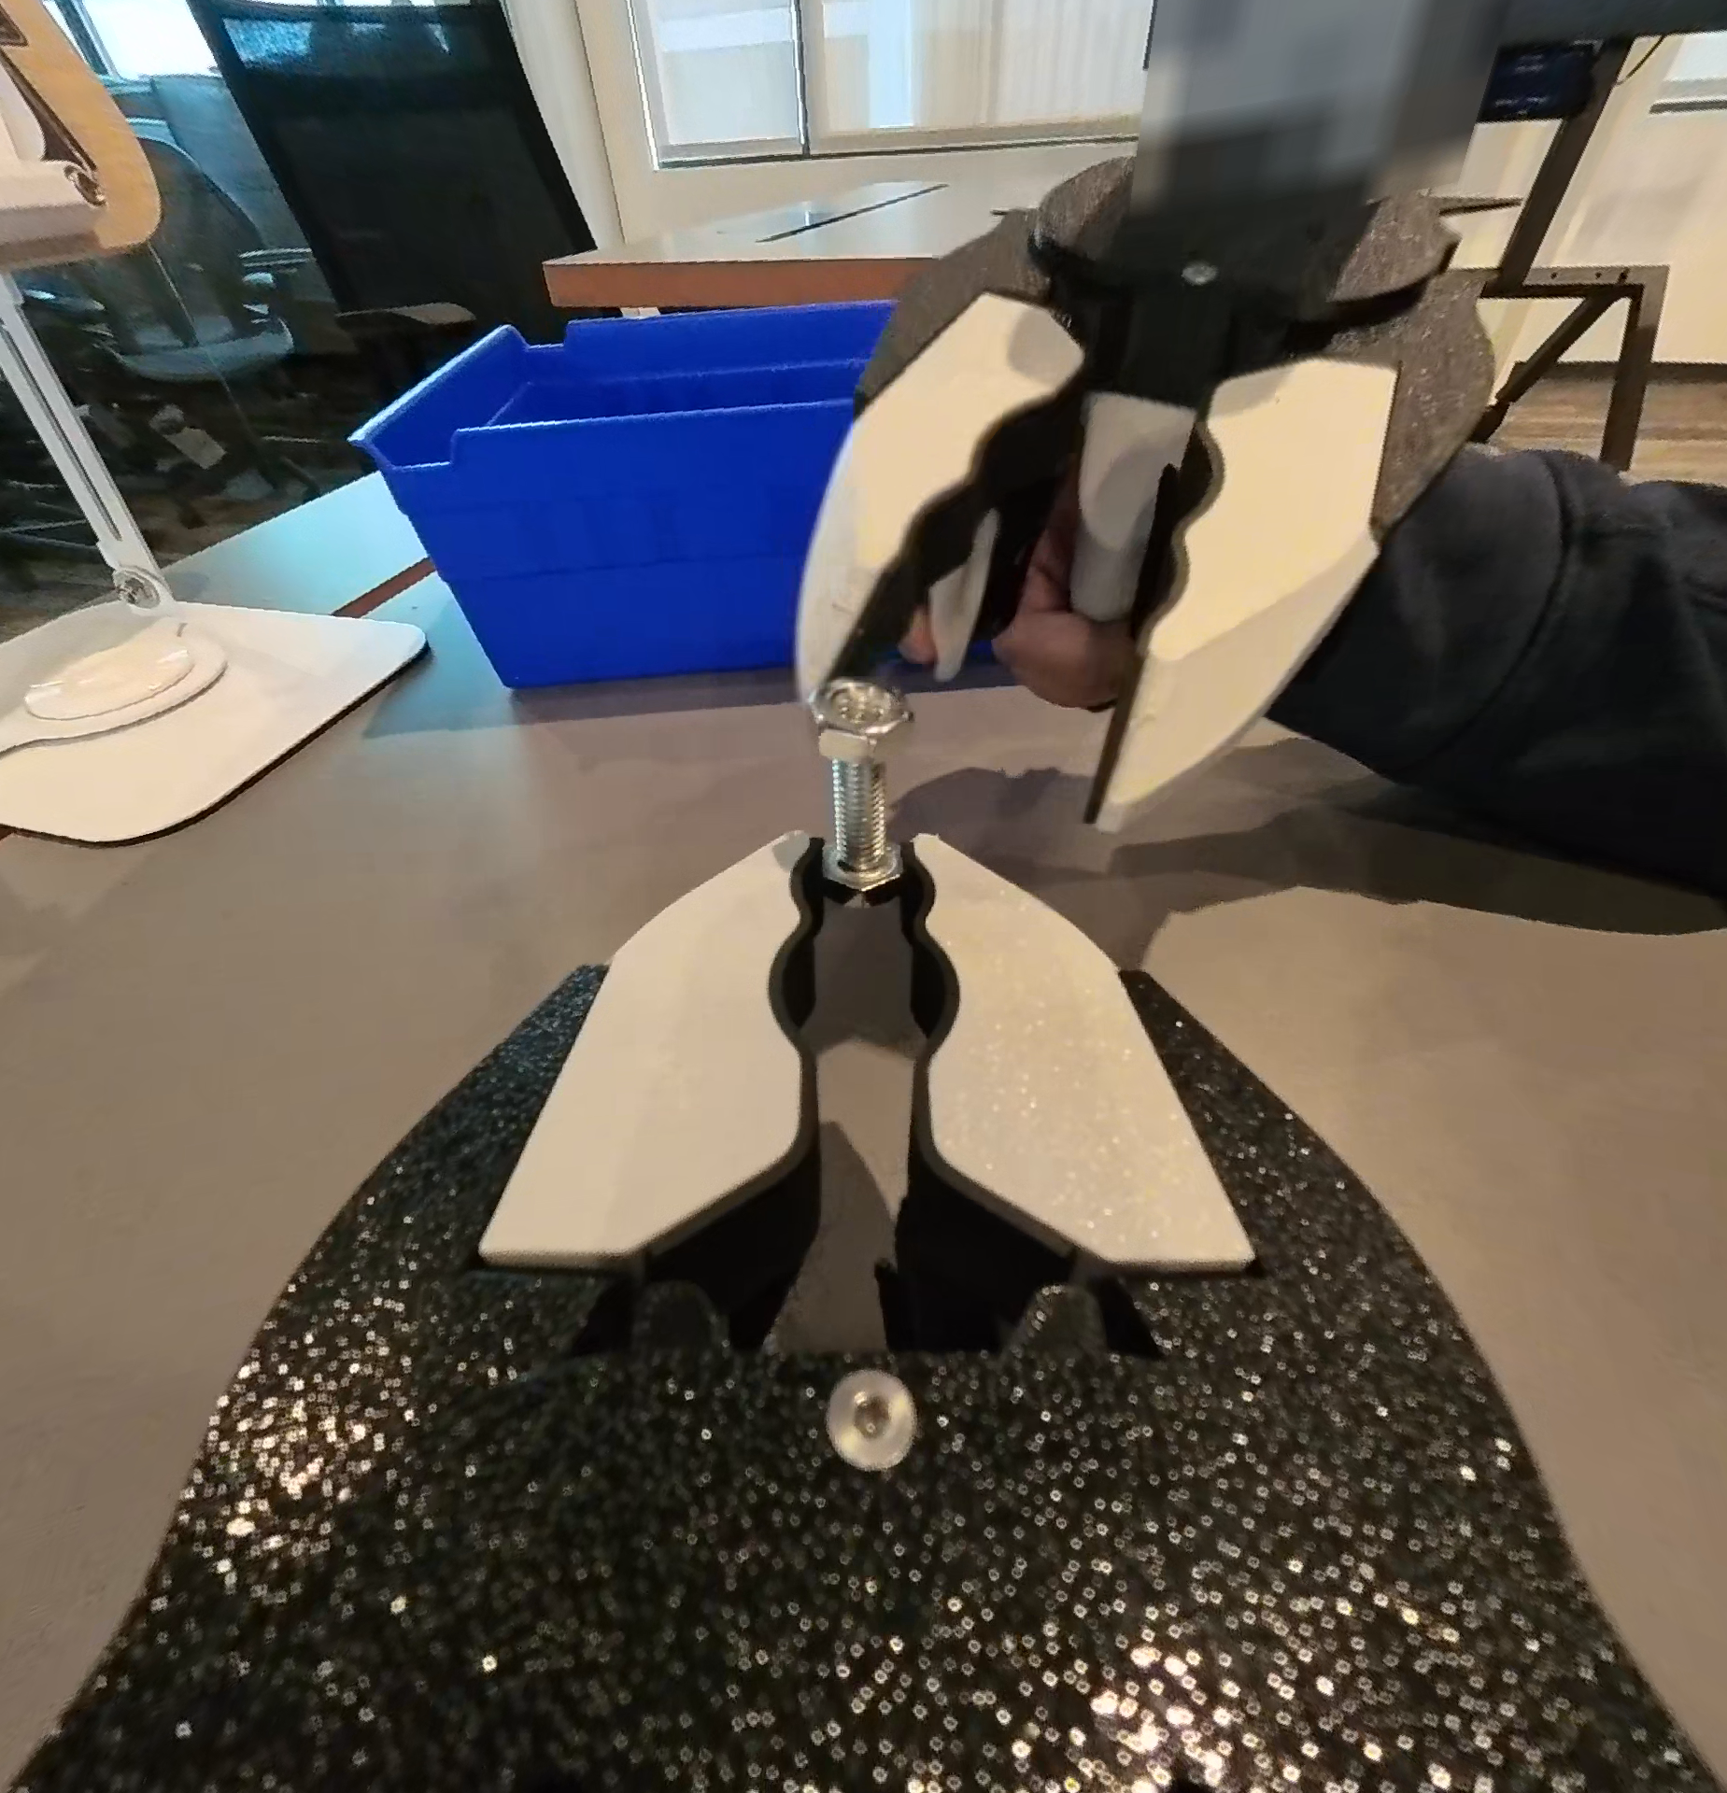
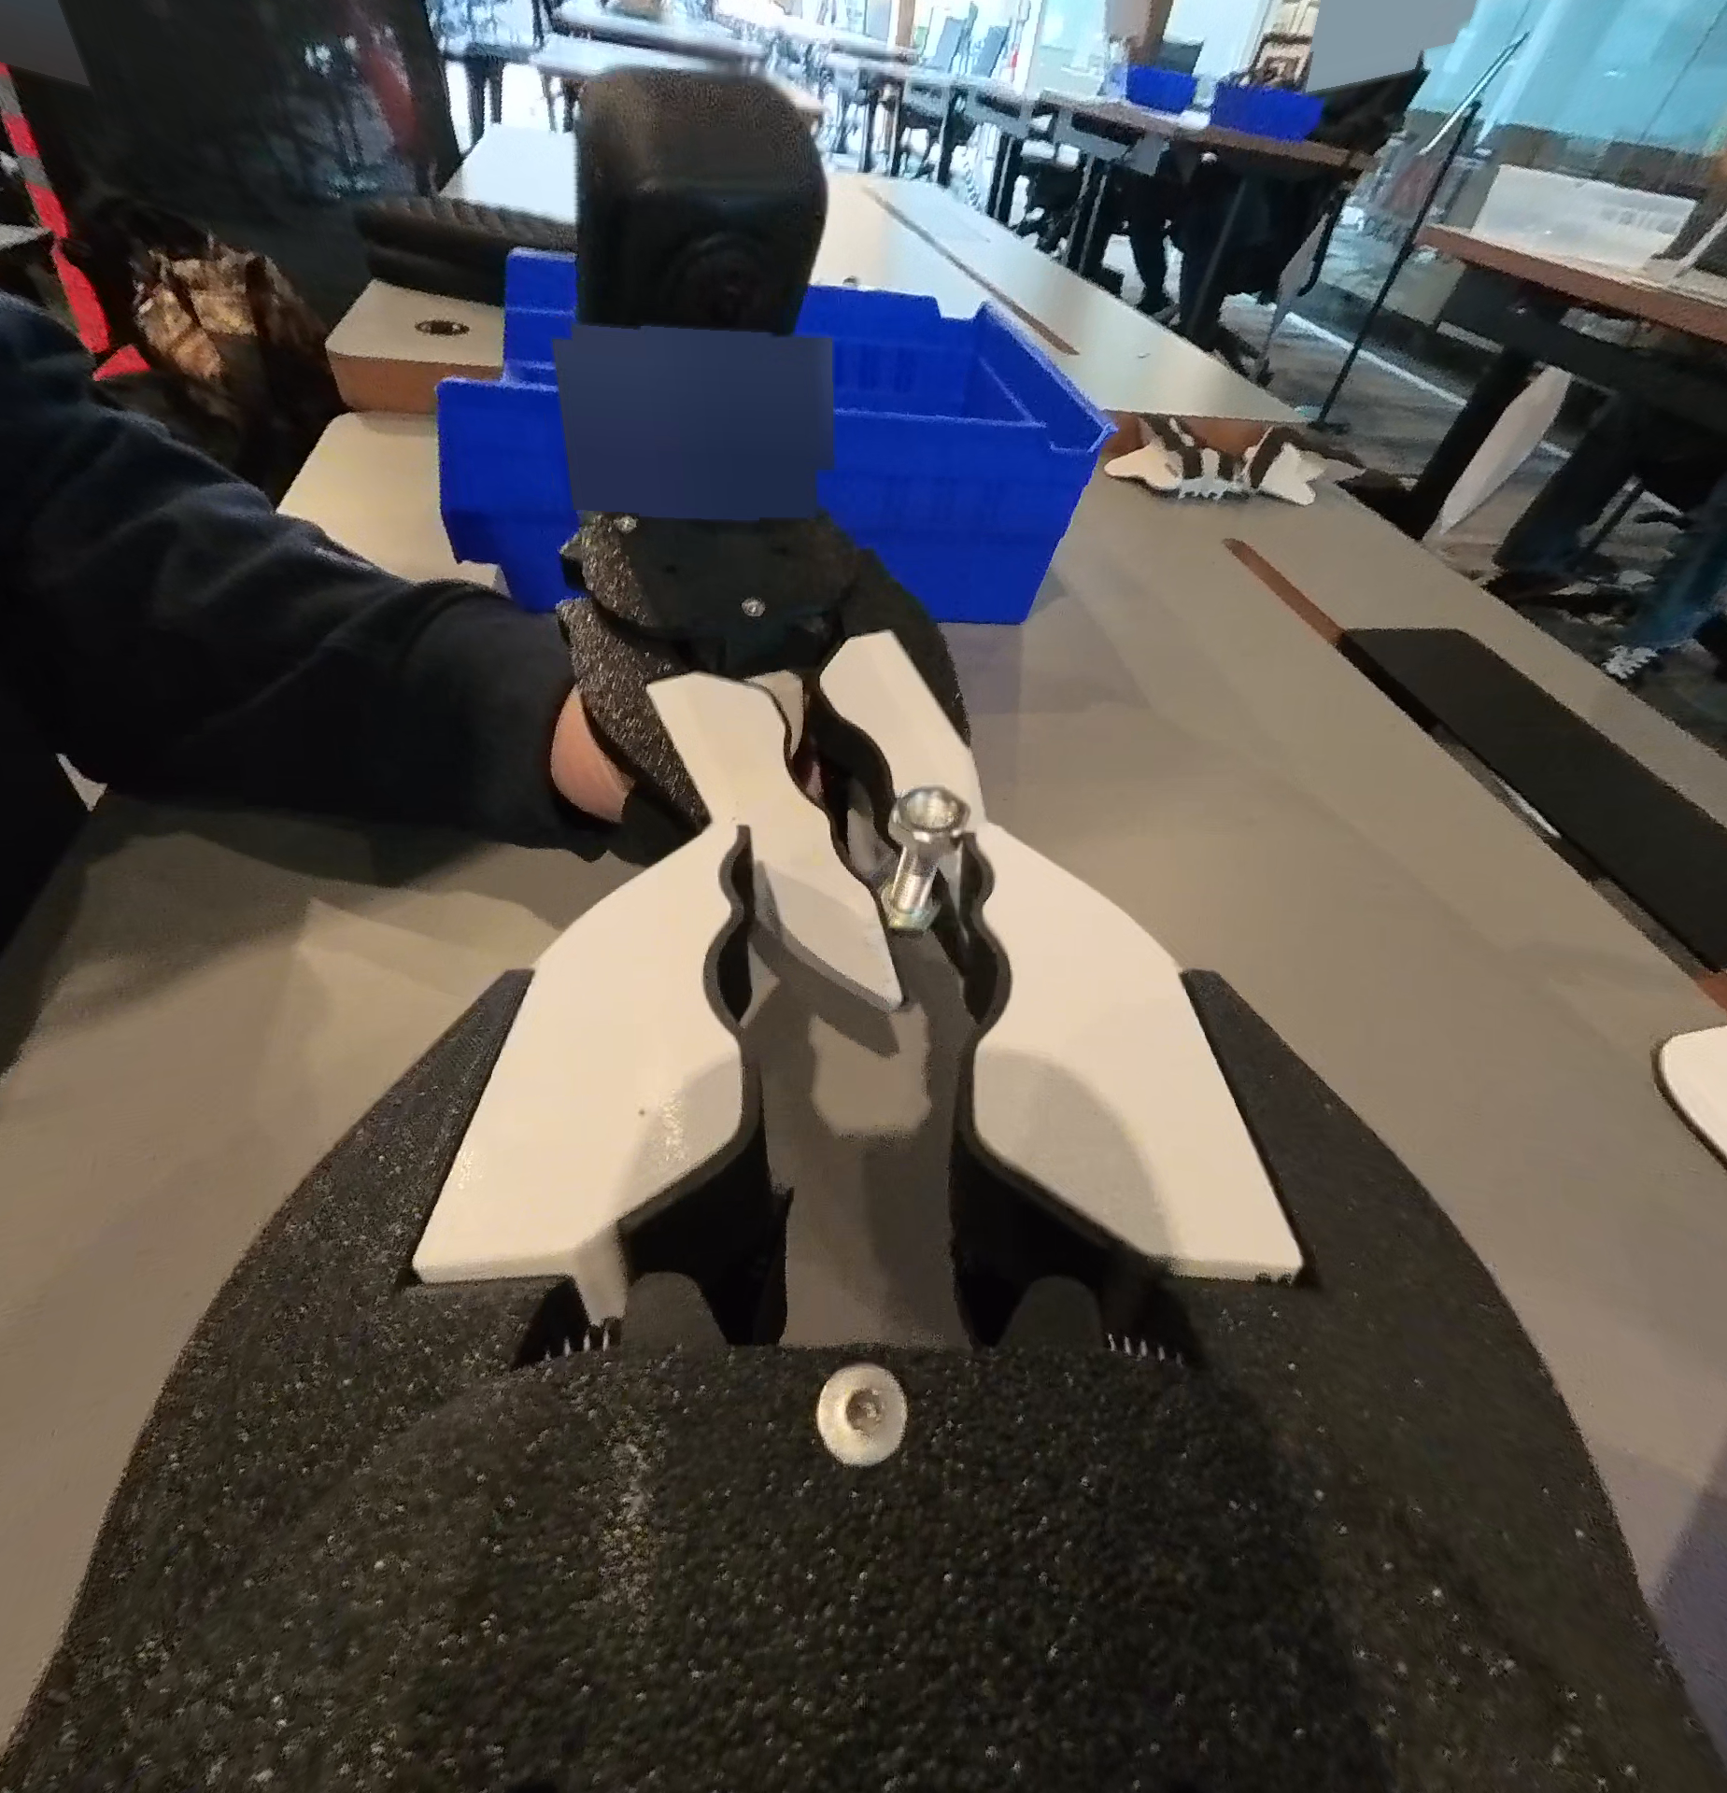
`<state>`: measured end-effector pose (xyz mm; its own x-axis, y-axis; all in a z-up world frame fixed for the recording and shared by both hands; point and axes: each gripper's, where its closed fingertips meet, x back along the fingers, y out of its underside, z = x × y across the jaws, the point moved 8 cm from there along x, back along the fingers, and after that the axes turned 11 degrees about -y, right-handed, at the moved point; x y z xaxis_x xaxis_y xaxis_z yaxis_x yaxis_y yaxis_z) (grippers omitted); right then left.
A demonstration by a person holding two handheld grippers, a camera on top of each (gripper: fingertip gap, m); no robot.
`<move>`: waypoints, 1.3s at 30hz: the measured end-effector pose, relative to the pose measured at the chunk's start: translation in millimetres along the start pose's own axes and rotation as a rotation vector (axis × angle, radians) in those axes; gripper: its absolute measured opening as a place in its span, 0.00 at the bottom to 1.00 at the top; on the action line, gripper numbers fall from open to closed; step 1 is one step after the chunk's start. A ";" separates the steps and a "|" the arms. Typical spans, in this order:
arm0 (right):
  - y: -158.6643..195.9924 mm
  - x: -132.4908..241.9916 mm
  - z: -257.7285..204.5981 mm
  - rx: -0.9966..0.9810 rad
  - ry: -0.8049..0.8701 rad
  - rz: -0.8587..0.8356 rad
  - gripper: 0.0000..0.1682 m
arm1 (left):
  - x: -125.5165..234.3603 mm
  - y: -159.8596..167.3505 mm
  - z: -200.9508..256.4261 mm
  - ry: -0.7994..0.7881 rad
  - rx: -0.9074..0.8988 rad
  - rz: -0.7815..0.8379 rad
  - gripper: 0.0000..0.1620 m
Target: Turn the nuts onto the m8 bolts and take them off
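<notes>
A silver M8 bolt (image 1: 857, 786) stands upright above the grey table (image 1: 355, 970), head up, with a nut (image 1: 861, 878) low on its thread. My left gripper (image 1: 861, 854) is shut on the nut and holds the bolt. My right gripper (image 1: 971, 742) is open, tilted down from the upper right. One of its fingertips touches the bolt head (image 1: 859, 713), the other is off to the right. In the right wrist view the bolt (image 2: 922, 854) and nut (image 2: 903, 912) sit between my right gripper's (image 2: 854, 854) spread fingers, close to the right one. A left gripper finger (image 2: 820, 931) points at the camera.
A blue plastic bin (image 1: 646, 543) stands behind the bolt and also shows in the right wrist view (image 2: 937, 466). A white lamp base (image 1: 160, 699) sits at the left. A black mat (image 2: 1568, 776) and a striped cloth (image 2: 1218, 466) lie at the right. The left gripper's tips are roughly 4 cm from the right gripper's.
</notes>
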<state>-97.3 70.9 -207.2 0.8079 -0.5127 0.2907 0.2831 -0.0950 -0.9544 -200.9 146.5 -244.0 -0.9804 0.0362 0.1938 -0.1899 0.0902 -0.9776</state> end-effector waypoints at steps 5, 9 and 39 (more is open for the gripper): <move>2.3 10.7 2.9 -0.005 0.011 0.001 0.19 | 0.7 -0.5 -1.4 0.004 0.018 0.008 0.09; 3.5 1.2 2.0 0.006 0.016 -0.022 0.22 | 0.1 -0.5 -0.4 0.005 0.013 0.006 0.09; 69.3 40.2 71.4 -0.226 0.921 -0.264 0.21 | 6.4 -2.8 -6.7 -0.081 0.046 0.073 0.09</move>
<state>-8.3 104.6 -256.7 -0.0130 -0.9070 0.4209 0.2135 -0.4138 -0.8850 -206.3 153.2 -239.5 -0.9924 -0.0392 0.1164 -0.1181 0.0444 -0.9920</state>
